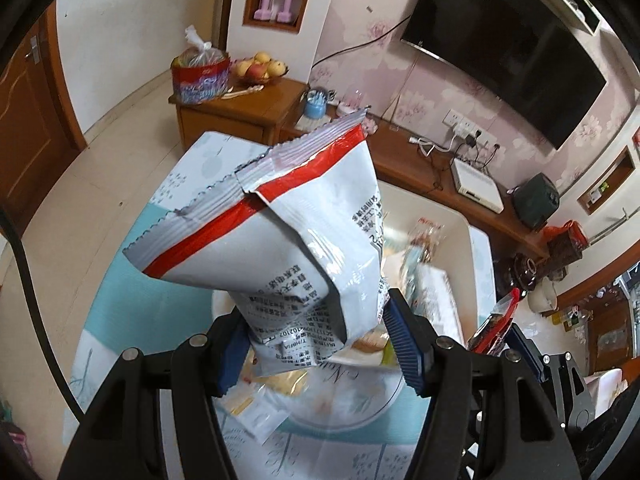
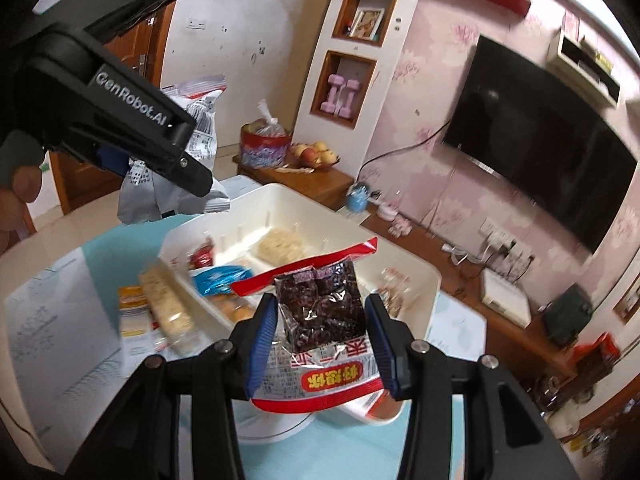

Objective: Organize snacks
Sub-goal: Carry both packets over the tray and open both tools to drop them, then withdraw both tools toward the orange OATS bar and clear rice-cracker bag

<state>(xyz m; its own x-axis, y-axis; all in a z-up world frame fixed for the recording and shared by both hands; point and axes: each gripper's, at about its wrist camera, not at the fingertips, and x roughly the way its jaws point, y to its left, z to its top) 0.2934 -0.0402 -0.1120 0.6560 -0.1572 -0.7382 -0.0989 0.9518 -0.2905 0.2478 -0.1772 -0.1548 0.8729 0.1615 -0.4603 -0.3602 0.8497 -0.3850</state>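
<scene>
- Low in the left wrist view, the left gripper is seen clamped on a grey-and-red snack bag, held by its lower end with the bulk leaning to the upper left.
- At lower centre of the right wrist view, the right gripper is clenched around a clear packet of dark dried fruit.
- Behind it, mid-frame, a white bin already holding snacks is seen.
- A slip is judged possible: the big bag is pinched low and could twist free.
- "GenRobot.AI" is read on the left gripper at upper left; the packets' own print is too distorted to be read with confidence.
</scene>
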